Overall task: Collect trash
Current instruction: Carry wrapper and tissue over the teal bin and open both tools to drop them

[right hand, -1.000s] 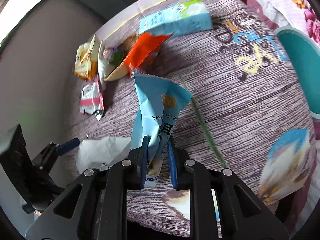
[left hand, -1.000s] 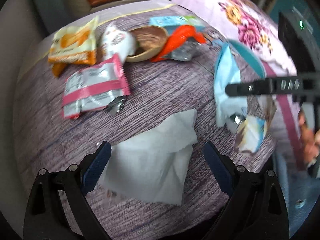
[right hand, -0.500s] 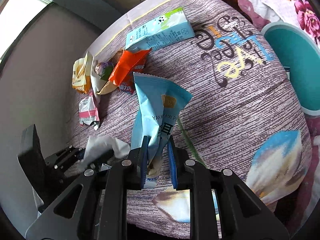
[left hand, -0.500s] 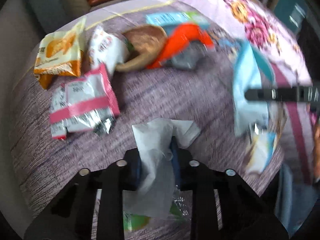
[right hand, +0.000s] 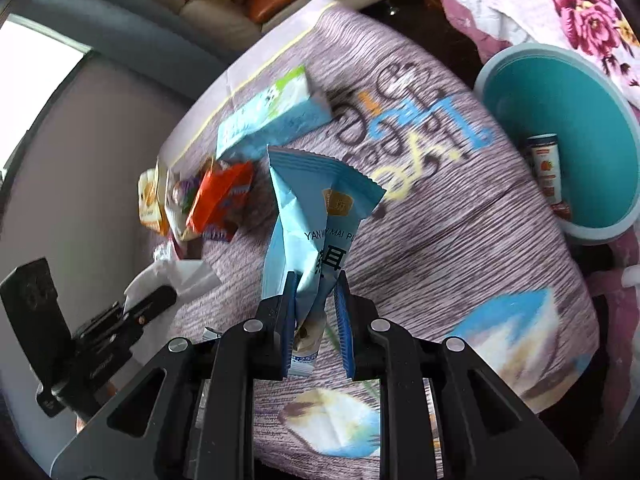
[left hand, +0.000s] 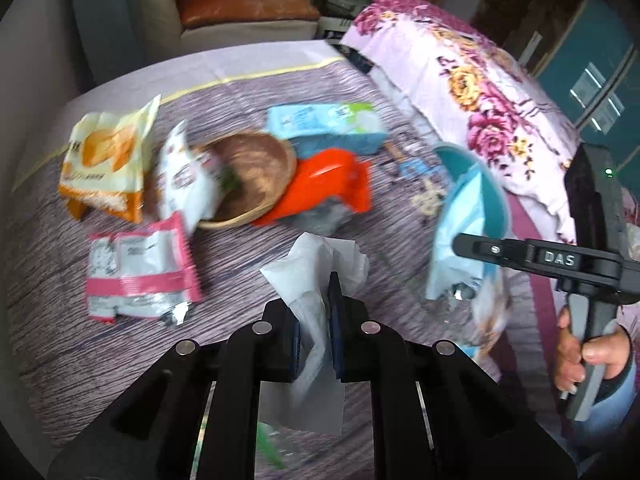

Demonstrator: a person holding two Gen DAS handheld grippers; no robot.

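Observation:
My left gripper [left hand: 316, 304] is shut on a crumpled white tissue [left hand: 320, 264], lifted off the purple tablecloth [left hand: 240, 264]. My right gripper [right hand: 316, 296] is shut on a light blue snack wrapper [right hand: 316, 208] that sticks up from its jaws; that wrapper [left hand: 460, 236] shows at the right of the left wrist view. Loose trash lies on the table: a pink and silver packet [left hand: 136, 272], a yellow chip bag [left hand: 108, 160], a white packet [left hand: 188, 180], an orange wrapper [left hand: 324, 188] and a blue carton [left hand: 324, 124]. A teal bin [right hand: 572, 140] stands at the table's right edge with a small tube [right hand: 548, 168] inside.
A wooden bowl [left hand: 256, 176] sits among the wrappers. A floral bedspread [left hand: 480, 80] lies beyond the bin. A sofa with an orange cushion [left hand: 240, 8] stands behind the table. A hand [left hand: 584, 356] grips the right tool's handle.
My left gripper closed on the flat tissue and lifted it off the cloth. Both grippers drew back from the table; the teal bin came into the right wrist view.

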